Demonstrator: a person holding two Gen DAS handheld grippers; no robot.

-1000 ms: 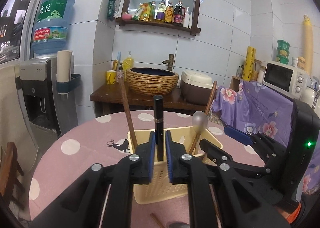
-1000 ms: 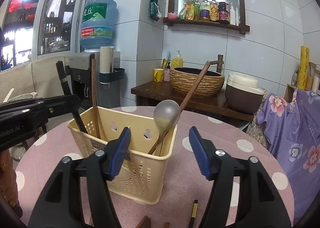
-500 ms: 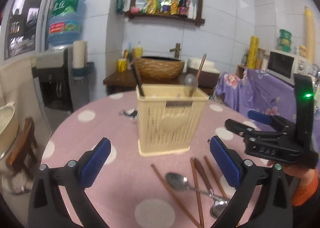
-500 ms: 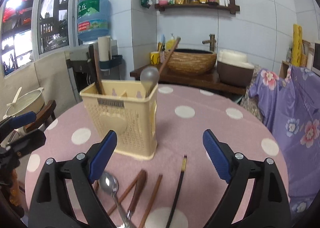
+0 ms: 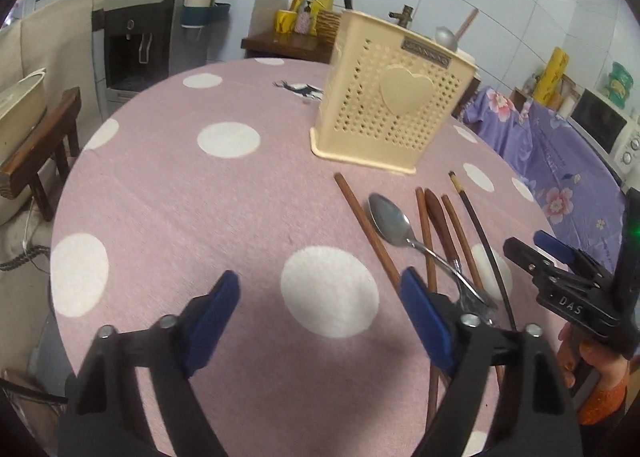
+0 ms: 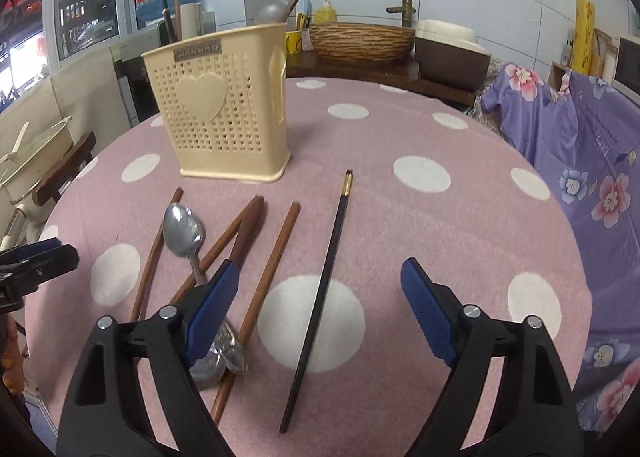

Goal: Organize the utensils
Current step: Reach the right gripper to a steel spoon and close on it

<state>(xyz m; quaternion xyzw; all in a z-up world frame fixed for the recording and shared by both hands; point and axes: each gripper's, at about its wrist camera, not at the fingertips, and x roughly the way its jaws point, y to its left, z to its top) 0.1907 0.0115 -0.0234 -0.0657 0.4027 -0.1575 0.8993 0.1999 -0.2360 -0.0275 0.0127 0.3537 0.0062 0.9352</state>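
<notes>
A cream perforated utensil holder (image 5: 390, 97) (image 6: 228, 105) stands on the pink dotted table and holds a ladle (image 6: 272, 13) and chopsticks. In front of it lie a steel spoon (image 5: 394, 223) (image 6: 184, 237), several brown chopsticks (image 5: 366, 227) (image 6: 276, 257) and a black chopstick (image 6: 324, 293) (image 5: 482, 237). My left gripper (image 5: 320, 321) is open and empty above the table, left of the utensils. My right gripper (image 6: 320, 305) is open and empty above the black chopstick; it also shows in the left wrist view (image 5: 560, 265).
The round table (image 5: 200, 197) has an edge close at the left. A wooden stool (image 5: 36, 153) stands beside it. A water dispenser (image 5: 136, 33) and a sink counter (image 6: 360, 41) are behind. A purple floral cloth (image 6: 580, 145) covers furniture at the right.
My left gripper let go of the black chopstick into the holder and opened. Both grippers drew back from the holder and lowered towards the utensils lying on the table.
</notes>
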